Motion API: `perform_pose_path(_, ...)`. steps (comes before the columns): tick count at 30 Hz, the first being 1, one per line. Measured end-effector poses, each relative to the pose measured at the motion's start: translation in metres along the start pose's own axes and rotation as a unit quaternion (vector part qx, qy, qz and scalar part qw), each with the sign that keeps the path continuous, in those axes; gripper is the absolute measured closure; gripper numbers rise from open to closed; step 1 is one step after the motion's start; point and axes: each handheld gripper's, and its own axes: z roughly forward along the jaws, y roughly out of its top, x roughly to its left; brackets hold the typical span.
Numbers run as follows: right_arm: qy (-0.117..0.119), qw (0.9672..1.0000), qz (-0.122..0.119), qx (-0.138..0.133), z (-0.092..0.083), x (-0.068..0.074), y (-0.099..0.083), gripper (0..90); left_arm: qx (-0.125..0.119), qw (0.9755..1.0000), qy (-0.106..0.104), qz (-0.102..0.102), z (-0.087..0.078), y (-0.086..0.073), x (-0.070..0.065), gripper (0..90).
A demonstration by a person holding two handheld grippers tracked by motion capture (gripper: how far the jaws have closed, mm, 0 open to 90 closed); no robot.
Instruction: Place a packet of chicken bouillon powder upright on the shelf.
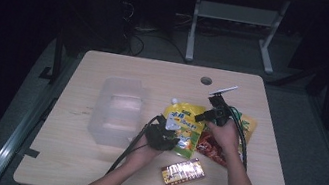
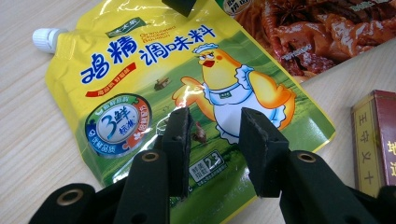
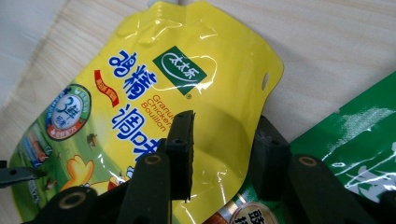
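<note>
Yellow pouch (image 2: pixel 154 84) – blue lettering, green scene, white cap (image 2: pixel 46 38); maroon-and-gold box (image 1: pixel 182 172), perhaps patterned.

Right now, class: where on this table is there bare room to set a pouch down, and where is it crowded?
Bare: the table's far strip behind the clear box, the left edge beside that box, and the near left corner. Crowded: right of centre, where the yellow pouch, red packet, small box and both grippers gather.

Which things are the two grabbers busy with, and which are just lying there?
In the job:
- yellow chicken bouillon pouch
- left gripper, at its bottom edge
- right gripper, around its top corner

Just lying about:
- clear plastic box
- red-and-gold carton
- green-edged snack packet
</note>
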Motion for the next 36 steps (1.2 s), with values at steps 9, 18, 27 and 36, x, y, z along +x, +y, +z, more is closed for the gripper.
perform_pose_path(9,-0.018,0.9997,-0.01,0.009,0.006,0.002,-0.001,77.2,-0.003,1.0,-0.001,-0.004,0.001,0.0,-0.001,63.5)
perform_pose_path(18,-0.022,0.9994,-0.024,0.007,0.004,0.006,0.0,89.3,-0.002,1.0,-0.003,-0.001,0.0,0.0,0.001,63.8)
perform_pose_path(27,-0.019,0.9995,-0.025,-0.001,-0.002,0.008,0.0,89.7,-0.012,0.9998,-0.011,-0.013,-0.003,-0.001,0.004,77.7)
perform_pose_path(36,-0.007,0.9988,-0.036,-0.033,-0.021,0.016,0.001,89.8,-0.026,0.9992,-0.025,-0.018,-0.013,0.001,0.002,69.3)
